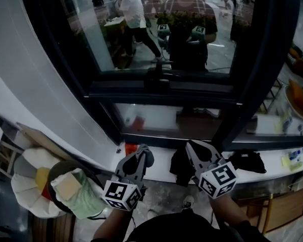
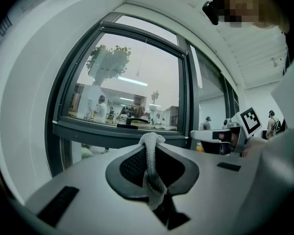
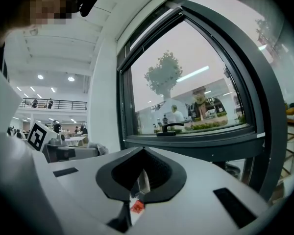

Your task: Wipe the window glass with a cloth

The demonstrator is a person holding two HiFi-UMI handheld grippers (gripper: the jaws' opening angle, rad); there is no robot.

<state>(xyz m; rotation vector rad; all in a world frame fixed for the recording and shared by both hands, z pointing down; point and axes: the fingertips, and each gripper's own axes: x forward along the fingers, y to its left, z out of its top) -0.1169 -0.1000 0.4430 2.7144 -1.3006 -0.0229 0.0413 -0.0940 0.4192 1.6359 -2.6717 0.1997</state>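
Observation:
The window glass fills the upper head view in a dark frame, with a black handle on its lower rail. It also shows ahead in both gripper views. My left gripper is shut on a strip of grey-white knitted cloth, which sticks up a little past the fingertips. In the head view, the left gripper and right gripper are held side by side low over the sill, short of the glass. The right gripper has its jaws together with nothing between them.
A white sill runs under the window, with a red object and a dark bundle on it. A round basket with a green cloth stands at lower left. People move behind or mirrored in the glass.

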